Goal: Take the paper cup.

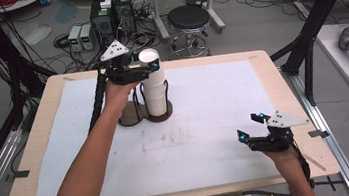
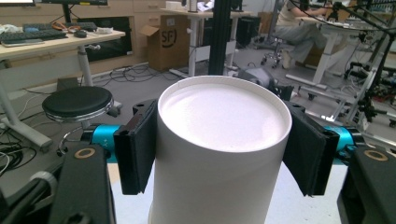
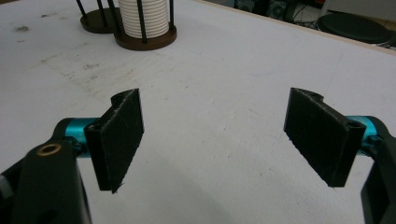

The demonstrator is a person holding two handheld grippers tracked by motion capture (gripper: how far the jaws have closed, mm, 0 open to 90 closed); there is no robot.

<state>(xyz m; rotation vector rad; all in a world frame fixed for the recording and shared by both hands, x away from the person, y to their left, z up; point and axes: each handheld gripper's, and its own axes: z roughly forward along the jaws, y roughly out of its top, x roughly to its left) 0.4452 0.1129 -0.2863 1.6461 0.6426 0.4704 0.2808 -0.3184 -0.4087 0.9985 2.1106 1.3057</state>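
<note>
While its two black pads press on opposite sides of a white paper cup [image 2: 223, 140], the left claw [image 1: 146, 67] grips that cup just below the rim, with the jaws level and the cup upright between them. The cup is the top one of a white cup stack [image 1: 155, 93] that stands in a dark round holder [image 1: 140, 113] with thin black upright rods, at the far middle of the bench [image 1: 32, 145], left of centre. A second round base of the same holder lies just to the left of the stack, under the person's left hand. The bench carries a white mat [image 1: 206, 124] with faint scuff marks near its middle. The right claw [image 1: 252, 124] is released, its jaws standing wide apart with nothing between them, and it hovers low over the near right part of the mat, well apart from the stack. Beyond the far edge of the bench a black stool [image 1: 188, 18] stands on the floor among cables.
</note>
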